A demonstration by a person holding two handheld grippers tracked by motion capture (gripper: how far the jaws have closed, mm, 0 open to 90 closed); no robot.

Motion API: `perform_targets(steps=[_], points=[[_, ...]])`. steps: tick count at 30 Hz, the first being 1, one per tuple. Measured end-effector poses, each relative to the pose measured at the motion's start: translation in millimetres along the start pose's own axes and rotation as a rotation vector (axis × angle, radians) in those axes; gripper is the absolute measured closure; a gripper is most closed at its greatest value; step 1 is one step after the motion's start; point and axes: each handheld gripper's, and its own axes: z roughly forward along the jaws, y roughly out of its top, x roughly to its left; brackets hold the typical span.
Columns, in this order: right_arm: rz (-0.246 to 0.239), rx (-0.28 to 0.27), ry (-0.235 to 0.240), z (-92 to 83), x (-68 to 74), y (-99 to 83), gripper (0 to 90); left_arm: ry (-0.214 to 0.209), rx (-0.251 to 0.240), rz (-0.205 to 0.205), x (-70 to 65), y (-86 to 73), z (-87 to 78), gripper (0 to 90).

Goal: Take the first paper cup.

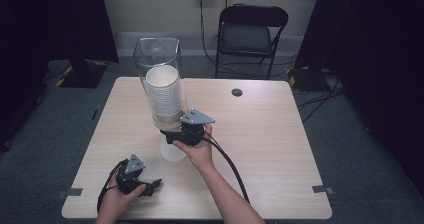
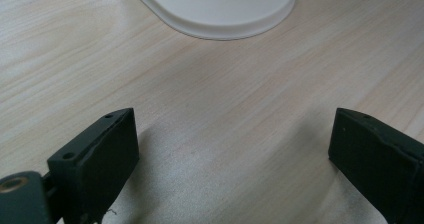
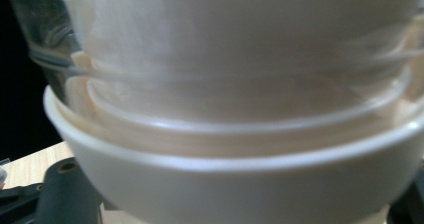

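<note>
Jaws of the right gripper (image 1: 176, 134) stood part-open on either side of the white plastic dispenser base (image 3: 240, 184), whether pressing it I could not tell, below the clear tube of stacked white paper cups (image 1: 165, 96). Left gripper (image 1: 150, 186) jaws gaped wide over the pale wooden table (image 2: 225, 109), holding nothing.

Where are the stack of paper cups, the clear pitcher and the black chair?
stack of paper cups (image 1: 165, 91), high view, on the ribbed side of the stack.
clear pitcher (image 1: 156, 46), high view, on its upper glass wall above the cups.
black chair (image 1: 247, 38), high view, on its seat.
</note>
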Motion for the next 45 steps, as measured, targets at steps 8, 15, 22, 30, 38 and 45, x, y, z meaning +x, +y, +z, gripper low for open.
perform_targets(steps=[8, 15, 22, 30, 38, 45], points=[[-0.014, 0.009, 0.005, 2.3, -2.6, -1.5, 33.4, 0.0, 0.0, -0.001, -0.1, 0.0, 0.0, 5.3], [-0.047, 0.018, -0.007, 1.7, -2.3, -9.5, 34.7, -0.001, 0.001, -0.006, -0.4, -0.2, 0.0, 5.4], [-0.067, 0.019, 0.004, 2.8, -2.0, -12.0, 35.1, -0.001, 0.003, -0.002, -0.3, -0.3, -0.2, 5.3], [-0.075, 0.191, -0.025, -0.7, -17.0, -68.5, 37.0, 0.0, 0.004, -0.002, -0.2, -0.2, -0.3, 5.1], [-0.145, 0.415, 0.023, -7.5, -27.6, -57.3, 35.8, 0.002, 0.006, 0.004, 0.3, 0.1, -0.1, 4.6], [-0.143, 0.438, 0.004, -45.2, -46.0, -72.7, 35.1, 0.002, 0.005, 0.003, 0.2, 0.0, -0.1, 4.6]])
